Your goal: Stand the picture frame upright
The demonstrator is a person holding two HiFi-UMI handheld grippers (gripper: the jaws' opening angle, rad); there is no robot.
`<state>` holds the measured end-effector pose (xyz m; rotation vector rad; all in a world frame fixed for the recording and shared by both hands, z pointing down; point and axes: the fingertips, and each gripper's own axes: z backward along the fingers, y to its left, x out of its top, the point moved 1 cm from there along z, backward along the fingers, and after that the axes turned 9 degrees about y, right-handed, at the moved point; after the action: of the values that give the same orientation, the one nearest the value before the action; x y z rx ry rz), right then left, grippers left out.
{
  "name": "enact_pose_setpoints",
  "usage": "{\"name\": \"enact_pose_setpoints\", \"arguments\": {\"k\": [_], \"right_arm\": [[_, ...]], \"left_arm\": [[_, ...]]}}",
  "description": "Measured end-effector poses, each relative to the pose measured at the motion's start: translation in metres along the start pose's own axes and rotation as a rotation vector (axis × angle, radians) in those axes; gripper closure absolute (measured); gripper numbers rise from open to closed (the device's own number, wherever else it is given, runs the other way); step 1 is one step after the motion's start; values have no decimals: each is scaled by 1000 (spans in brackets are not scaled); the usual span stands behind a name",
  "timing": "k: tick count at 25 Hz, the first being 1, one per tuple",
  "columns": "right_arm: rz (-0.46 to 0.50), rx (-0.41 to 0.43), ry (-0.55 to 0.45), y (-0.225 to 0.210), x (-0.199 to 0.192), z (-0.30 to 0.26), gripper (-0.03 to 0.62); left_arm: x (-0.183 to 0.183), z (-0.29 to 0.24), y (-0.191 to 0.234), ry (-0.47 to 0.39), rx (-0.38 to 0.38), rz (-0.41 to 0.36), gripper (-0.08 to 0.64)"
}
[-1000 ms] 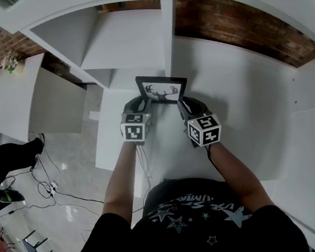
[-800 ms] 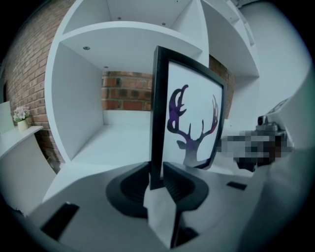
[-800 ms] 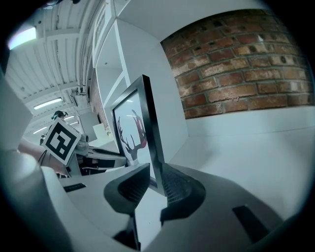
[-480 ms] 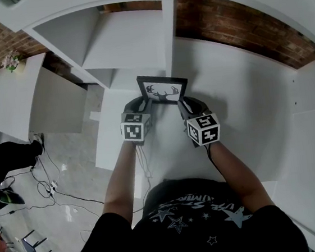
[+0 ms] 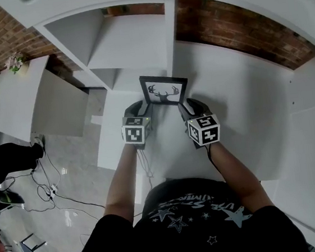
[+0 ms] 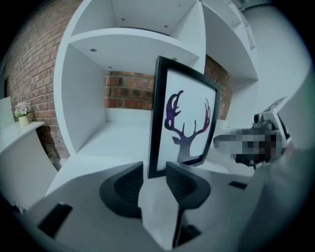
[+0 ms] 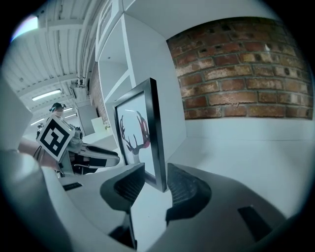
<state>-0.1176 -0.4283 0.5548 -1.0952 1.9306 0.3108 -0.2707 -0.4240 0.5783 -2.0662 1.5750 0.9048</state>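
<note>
Left gripper view, nearest first: the left gripper [image 6: 156, 173] has just been opening, and its jaws sit loosely either side of the picture frame [image 6: 186, 123] at its lower left corner. The pads seem clear of it, though blur makes that unsure. The right gripper [image 7: 156, 178] has also just been opening, its jaws parted astride the frame's opposite edge. The frame stands upright on the white shelf [image 5: 239, 102], probably freed to check it balances alone. The brick wall [image 7: 246, 64] lies behind.

Shelf divider [image 5: 171, 36] behind frame [image 5: 165, 91]; desktop [image 5: 248, 106] right open.
</note>
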Motion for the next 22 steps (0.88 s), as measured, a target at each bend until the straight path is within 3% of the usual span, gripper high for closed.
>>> {"name": "enact_pose_setpoints", "arguments": {"k": [8, 22], "right_arm": [[-27, -49, -35, 11, -6, 33, 460], [-152, -231, -100, 12, -62, 134, 460]], "left_arm": [[-21, 47, -14, -45, -18, 21, 437], [-56, 98, -88, -102, -199, -79, 445]]}}
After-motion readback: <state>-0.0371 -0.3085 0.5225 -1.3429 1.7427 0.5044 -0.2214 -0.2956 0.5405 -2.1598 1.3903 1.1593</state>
